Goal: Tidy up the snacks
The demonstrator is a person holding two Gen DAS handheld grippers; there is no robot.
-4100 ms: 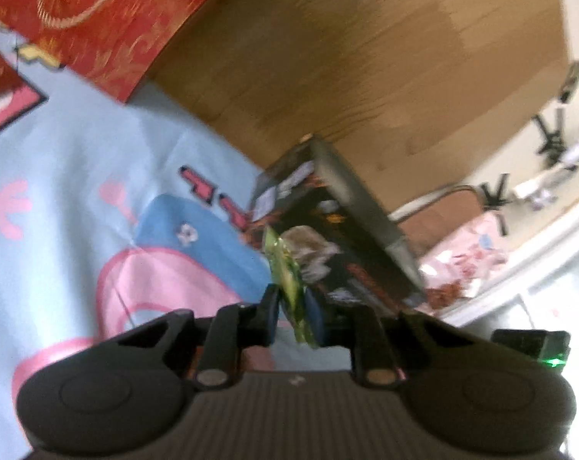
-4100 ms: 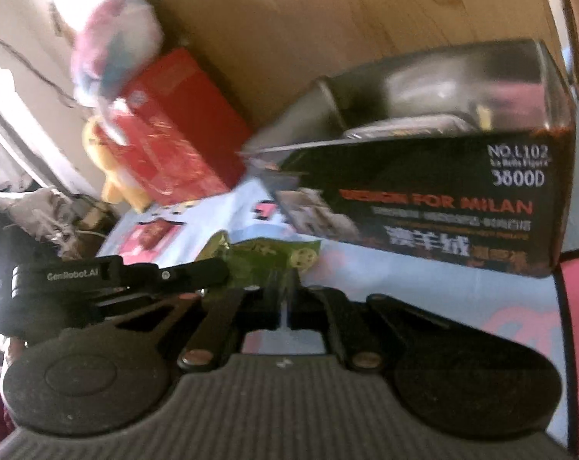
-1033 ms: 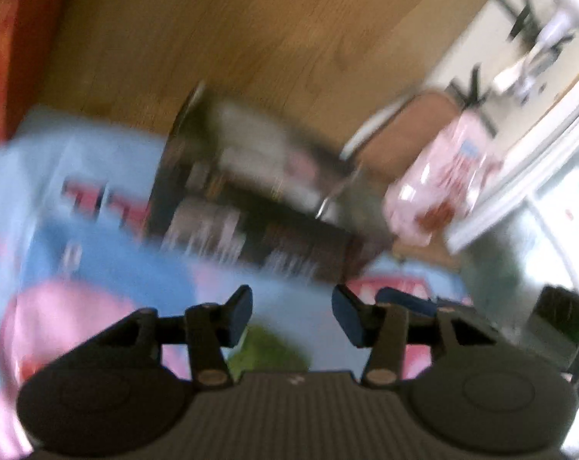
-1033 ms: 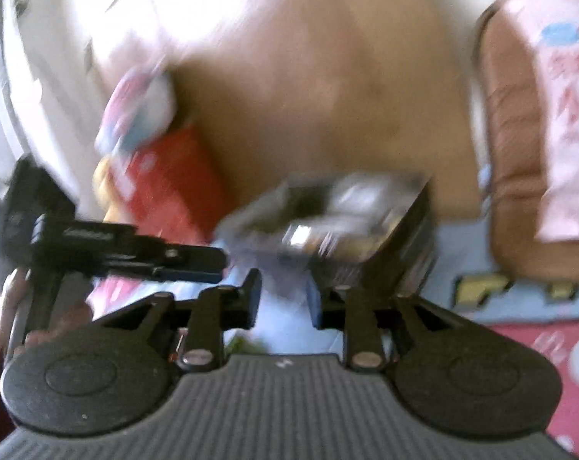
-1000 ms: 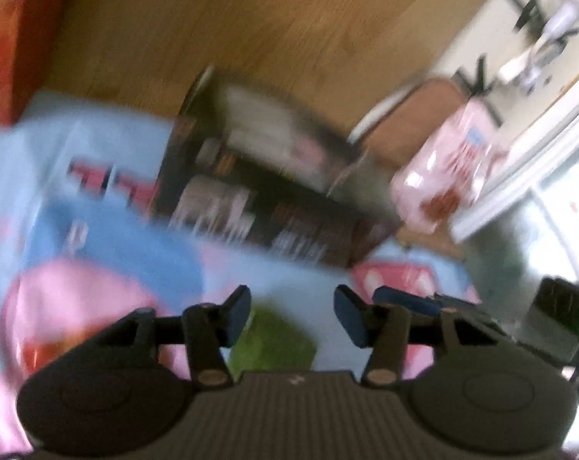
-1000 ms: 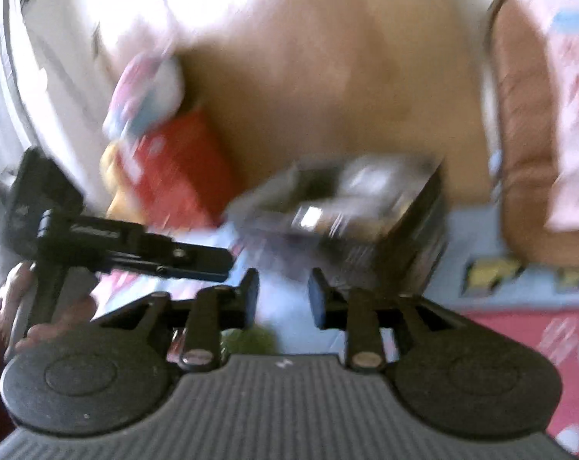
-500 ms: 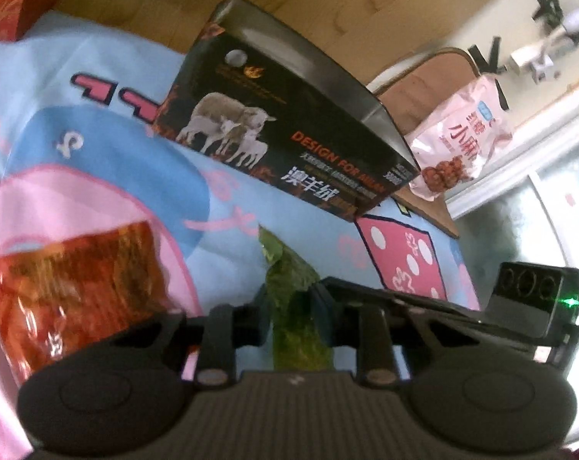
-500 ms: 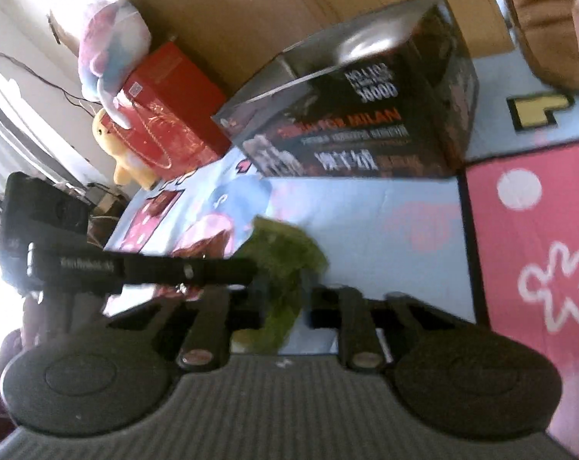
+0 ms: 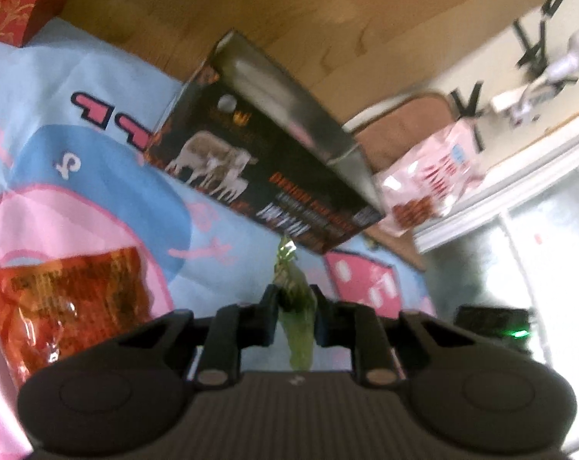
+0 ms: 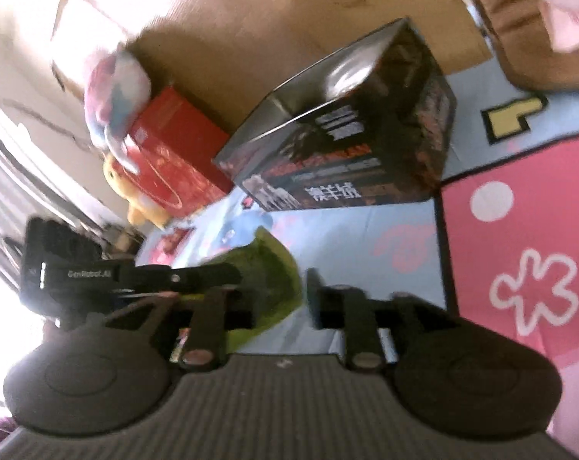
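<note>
My left gripper is shut on a green snack packet, held edge-on above the blue and pink cartoon mat. In the right wrist view the left gripper grips the same green packet from the left. My right gripper is open, with the packet's right part between its jaws. A black box with a sheep picture stands on the mat ahead; it also shows in the right wrist view. An orange-red snack bag lies on the mat at the left.
A pink snack bag rests on a brown cushion at the right. A red gift box with plush toys stands at the mat's far left edge. Wooden floor lies beyond the mat.
My right gripper has opened off the green packet. The left gripper still grips it and has lifted it a little; both cameras have swung.
</note>
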